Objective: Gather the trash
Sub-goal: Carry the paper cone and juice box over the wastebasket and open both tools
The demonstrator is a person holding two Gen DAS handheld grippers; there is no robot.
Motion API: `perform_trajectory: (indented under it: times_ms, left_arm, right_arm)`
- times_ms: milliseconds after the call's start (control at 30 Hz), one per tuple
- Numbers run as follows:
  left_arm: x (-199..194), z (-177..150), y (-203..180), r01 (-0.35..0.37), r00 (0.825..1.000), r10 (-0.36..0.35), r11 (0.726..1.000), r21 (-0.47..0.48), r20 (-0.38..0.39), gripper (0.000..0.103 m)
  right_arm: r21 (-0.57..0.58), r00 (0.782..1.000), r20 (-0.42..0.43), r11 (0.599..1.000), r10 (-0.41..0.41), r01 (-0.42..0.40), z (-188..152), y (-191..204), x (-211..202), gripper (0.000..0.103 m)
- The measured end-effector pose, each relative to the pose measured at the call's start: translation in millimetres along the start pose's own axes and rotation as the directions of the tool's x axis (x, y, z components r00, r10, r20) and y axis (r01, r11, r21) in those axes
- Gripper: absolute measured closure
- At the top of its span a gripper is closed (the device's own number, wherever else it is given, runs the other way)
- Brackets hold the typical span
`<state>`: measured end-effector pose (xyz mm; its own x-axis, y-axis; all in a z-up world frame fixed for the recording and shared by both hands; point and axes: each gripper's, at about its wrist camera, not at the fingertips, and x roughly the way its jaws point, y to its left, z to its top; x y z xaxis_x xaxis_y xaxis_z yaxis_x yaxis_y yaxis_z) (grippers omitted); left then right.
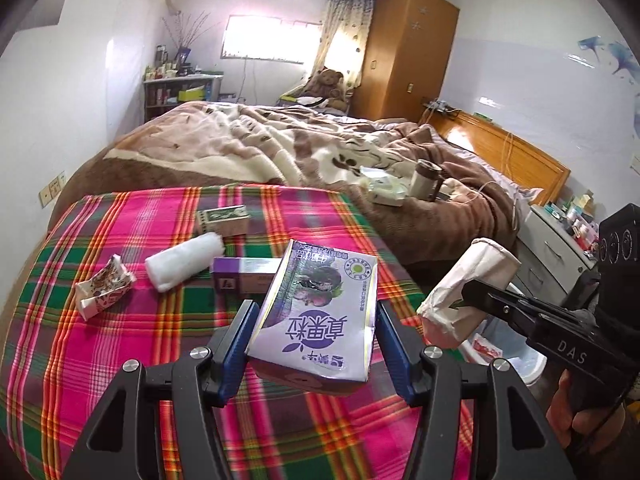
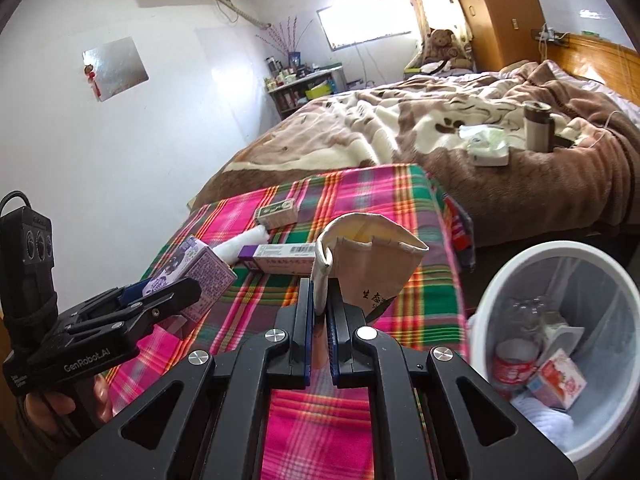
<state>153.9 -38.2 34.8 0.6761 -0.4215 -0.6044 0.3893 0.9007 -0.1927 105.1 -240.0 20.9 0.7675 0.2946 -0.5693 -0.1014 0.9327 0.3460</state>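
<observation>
My left gripper (image 1: pixel 316 332) is shut on a purple milk carton (image 1: pixel 320 312) and holds it above the plaid cloth (image 1: pixel 120 360). It also shows in the right wrist view (image 2: pixel 192 276). My right gripper (image 2: pixel 319 300) is shut on the rim of a crushed beige paper cup (image 2: pixel 368 256), also seen in the left wrist view (image 1: pixel 464 284), beside the white trash bin (image 2: pixel 560 344). On the cloth lie a crumpled wrapper (image 1: pixel 104 288), a white tissue roll (image 1: pixel 184 260), a purple-and-white box (image 1: pixel 244 276) and a small green box (image 1: pixel 222 220).
The bin stands right of the table and holds a red can (image 2: pixel 512 368), a small carton (image 2: pixel 558 380) and a clear bottle. A bed with a brown blanket (image 1: pixel 280 148) lies behind, with a thermos (image 1: pixel 426 180) and tissue pack on it. A nightstand (image 1: pixel 556 236) stands at right.
</observation>
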Motion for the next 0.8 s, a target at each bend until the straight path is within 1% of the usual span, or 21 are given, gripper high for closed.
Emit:
perform_trajectory:
  times_ms: [233,500,667,800]
  left_arm:
    - [-5.5,2.3,-39.2,0.053,0.998,-0.054,0.997,0.048,0.019,0.044]
    - [4.4,1.8,-86.0,0.117,0.993,-0.119,0.988,0.103,0.008,0.044]
    - [13.1,-1.9,-113.5,0.163,0.987,-0.162,0.978,0.128,-0.013,0.044]
    - [23.2,-3.6,-134.4,0.211,0.978,-0.209,0.967,0.143,-0.028,0.044]
  right_arm:
    - [0.018,0.998,0.032,0.999,-0.046,0.045,2.4,-20.7,-20.0,0.097]
    - [0.039,0.993,0.061,0.994,-0.104,0.102,2.7,-46.9,-43.0,0.097]
    - [0.053,0.986,0.075,0.988,-0.148,0.144,4.3,-64.6,-57.4,0.097]
    - [0.054,0.979,0.075,0.981,-0.191,0.187,4.8,-79.3,-65.6,0.097]
